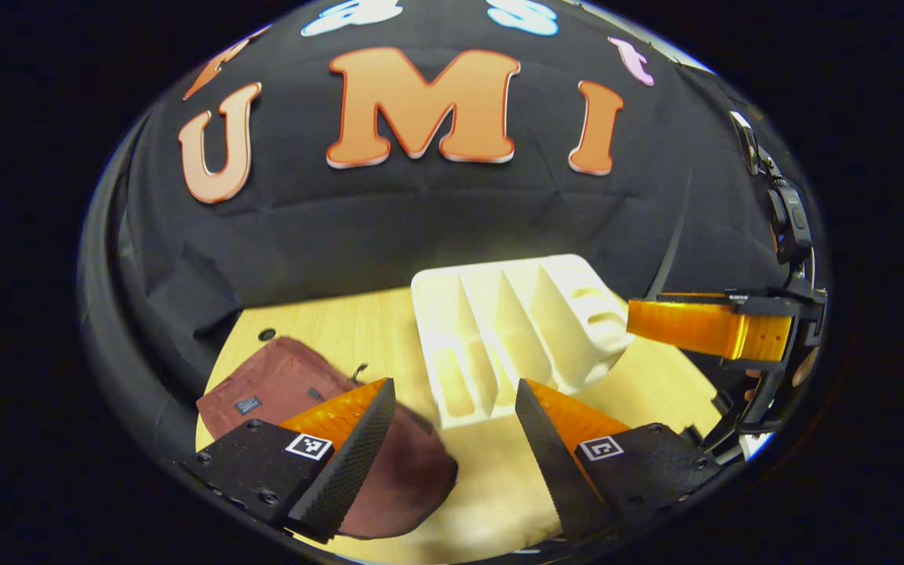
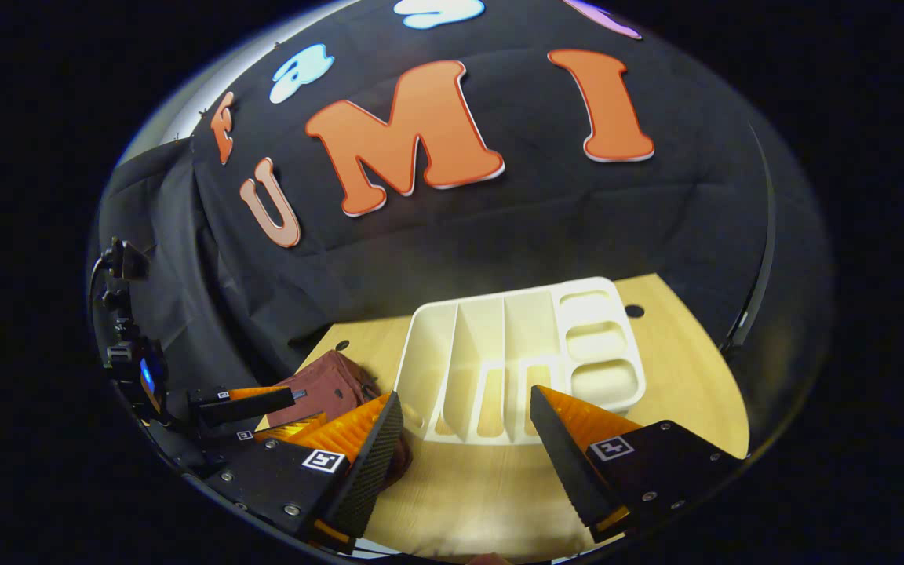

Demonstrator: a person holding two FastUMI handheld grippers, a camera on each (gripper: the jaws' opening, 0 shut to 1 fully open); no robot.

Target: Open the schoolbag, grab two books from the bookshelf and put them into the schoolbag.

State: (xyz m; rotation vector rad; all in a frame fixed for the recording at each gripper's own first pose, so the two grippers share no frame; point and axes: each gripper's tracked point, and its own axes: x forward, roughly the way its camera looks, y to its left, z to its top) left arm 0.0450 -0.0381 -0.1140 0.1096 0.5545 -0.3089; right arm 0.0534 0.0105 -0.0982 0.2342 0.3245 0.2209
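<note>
Our left gripper and right gripper gape wide; lower left, the maroon schoolbag lies flat beside the white bookshelf.

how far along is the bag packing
It looks finished or nearly so. The white bookshelf stands with bare slots, no books in sight. The dark red schoolbag lies flat beside it; whether the books are inside is hidden. The left claw and right claw are open, holding nothing.

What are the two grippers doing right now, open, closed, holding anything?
Left gripper: open, holding nothing.
Right gripper: open, holding nothing.
</note>
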